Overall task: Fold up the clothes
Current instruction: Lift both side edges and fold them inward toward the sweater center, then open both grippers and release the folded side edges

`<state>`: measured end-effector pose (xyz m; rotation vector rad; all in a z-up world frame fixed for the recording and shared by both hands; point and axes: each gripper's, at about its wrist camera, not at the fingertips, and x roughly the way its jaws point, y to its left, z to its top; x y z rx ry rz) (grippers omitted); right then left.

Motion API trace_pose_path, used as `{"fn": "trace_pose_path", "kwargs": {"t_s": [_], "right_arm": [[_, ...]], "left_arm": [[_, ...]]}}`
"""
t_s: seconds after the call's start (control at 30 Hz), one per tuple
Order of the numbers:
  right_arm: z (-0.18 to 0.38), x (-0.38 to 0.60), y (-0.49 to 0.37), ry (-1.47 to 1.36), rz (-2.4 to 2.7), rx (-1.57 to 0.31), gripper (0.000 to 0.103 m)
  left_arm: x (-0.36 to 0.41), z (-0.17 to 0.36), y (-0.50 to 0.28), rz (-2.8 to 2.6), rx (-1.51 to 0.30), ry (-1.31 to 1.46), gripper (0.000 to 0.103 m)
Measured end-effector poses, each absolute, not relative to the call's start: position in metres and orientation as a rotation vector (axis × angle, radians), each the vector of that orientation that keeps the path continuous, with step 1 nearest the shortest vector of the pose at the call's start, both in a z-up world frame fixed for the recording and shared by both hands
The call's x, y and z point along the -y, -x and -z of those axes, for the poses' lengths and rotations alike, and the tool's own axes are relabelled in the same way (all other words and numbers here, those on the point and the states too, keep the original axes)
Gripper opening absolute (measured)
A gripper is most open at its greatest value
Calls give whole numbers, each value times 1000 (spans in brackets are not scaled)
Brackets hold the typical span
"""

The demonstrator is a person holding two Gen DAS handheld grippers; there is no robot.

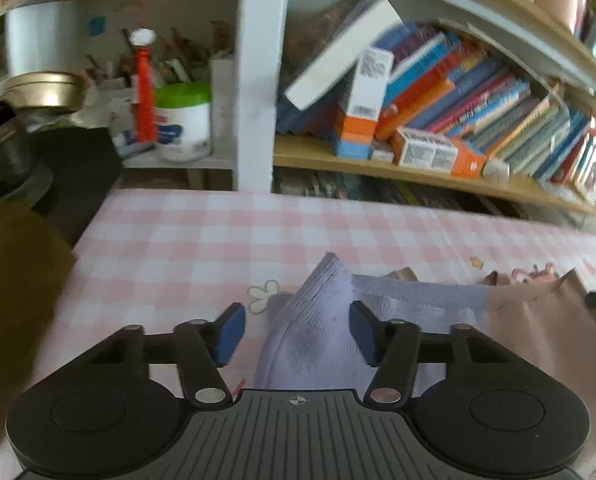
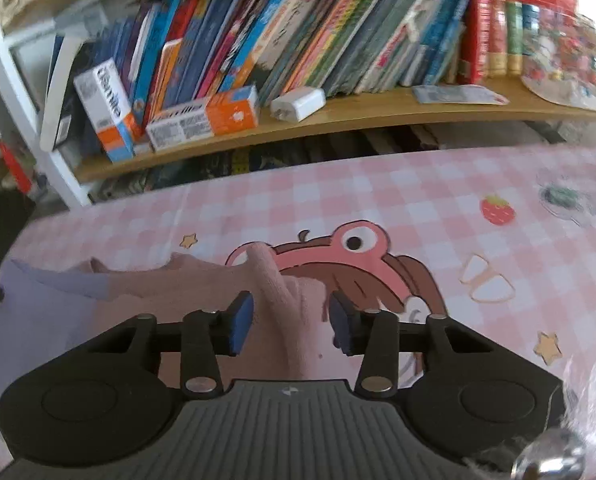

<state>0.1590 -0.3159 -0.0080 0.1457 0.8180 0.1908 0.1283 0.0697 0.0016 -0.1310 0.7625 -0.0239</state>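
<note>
A garment lies on the pink checked tablecloth [image 1: 186,248]. It has a lavender ribbed part [image 1: 318,336] and a dusty pink part [image 1: 538,340]. In the left wrist view my left gripper [image 1: 297,336] is open, its blue pads on either side of a raised lavender fold. In the right wrist view my right gripper [image 2: 293,328] is open, its pads on either side of a raised pink fold [image 2: 286,320]. The lavender part [image 2: 54,292] shows at the left there. Neither pair of pads presses the cloth.
A bookshelf full of books [image 2: 298,40] and boxes [image 2: 206,118] stands just behind the table. At the far left are a white jar with a green lid [image 1: 184,122], a black box [image 1: 78,176] and a brown object [image 1: 14,300].
</note>
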Motion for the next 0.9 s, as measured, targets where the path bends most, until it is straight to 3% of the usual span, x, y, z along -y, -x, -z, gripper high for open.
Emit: {"fn": "trace_pose_path", "kwargs": {"t_s": [0.03, 0.07, 0.23, 0.43, 0.53, 0.67, 0.9], "right_arm": [[10, 314, -163, -132, -201, -828, 17], [11, 312, -164, -122, -211, -836, 5], [-12, 328, -141, -216, -192, -745, 5], [30, 325, -162, -218, -97, -871, 5], [29, 319, -165, -185, -88, -865, 6], [21, 323, -158, -171, -89, -855, 17], [-4, 329, -119, -160, -120, -804, 21]], "left_arm": [[-69, 1, -133, 31, -771, 130, 7], [-68, 3, -138, 38, -780, 128, 4], [-82, -15, -122, 53, -688, 248, 4], [-70, 27, -151, -12, -831, 145, 6], [-69, 27, -150, -33, -822, 130, 15], [-75, 17, -141, -17, -816, 168, 16], [-81, -11, -96, 3, -732, 220, 16]]}}
